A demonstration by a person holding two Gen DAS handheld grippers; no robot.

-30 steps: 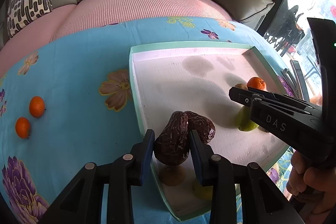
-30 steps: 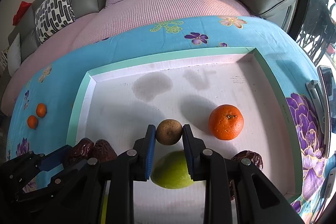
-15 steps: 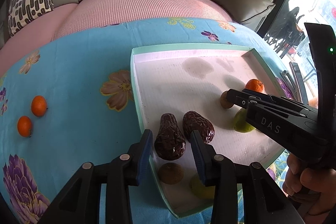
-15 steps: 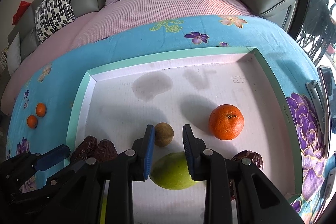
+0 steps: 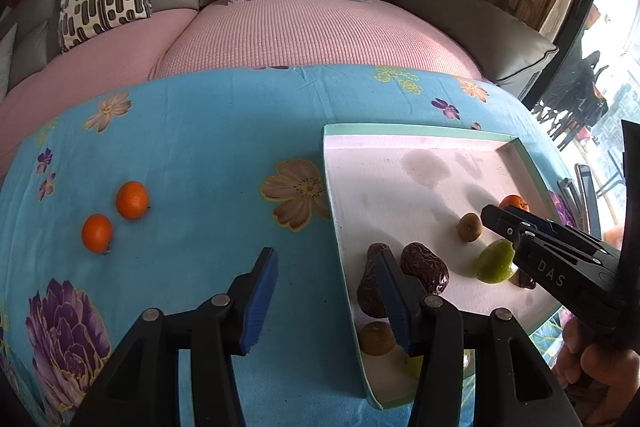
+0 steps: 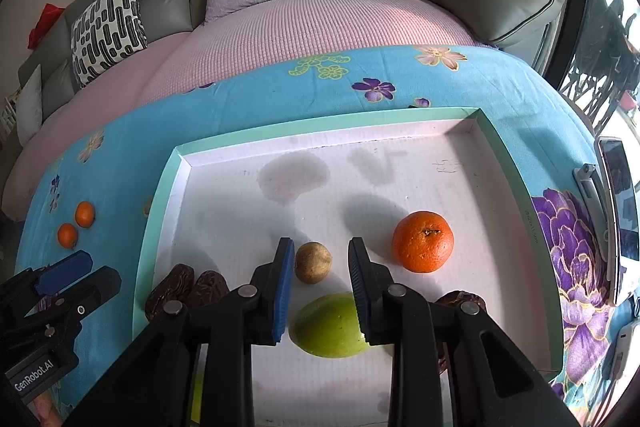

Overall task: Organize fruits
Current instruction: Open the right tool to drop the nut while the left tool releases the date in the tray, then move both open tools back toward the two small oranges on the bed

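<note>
Mixed fruit in tray (image 6: 158,199)

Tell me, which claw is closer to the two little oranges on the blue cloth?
Left. The left claw hangs open over the cloth beside the little oranges; the right claw is over the tray.

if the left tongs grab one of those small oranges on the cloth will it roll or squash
The small orange looks round, so a nudge would probably roll it, though the soft blue cloth may slow it. Its peel looks firm; a gentle squeeze likely won't crush it.
</note>
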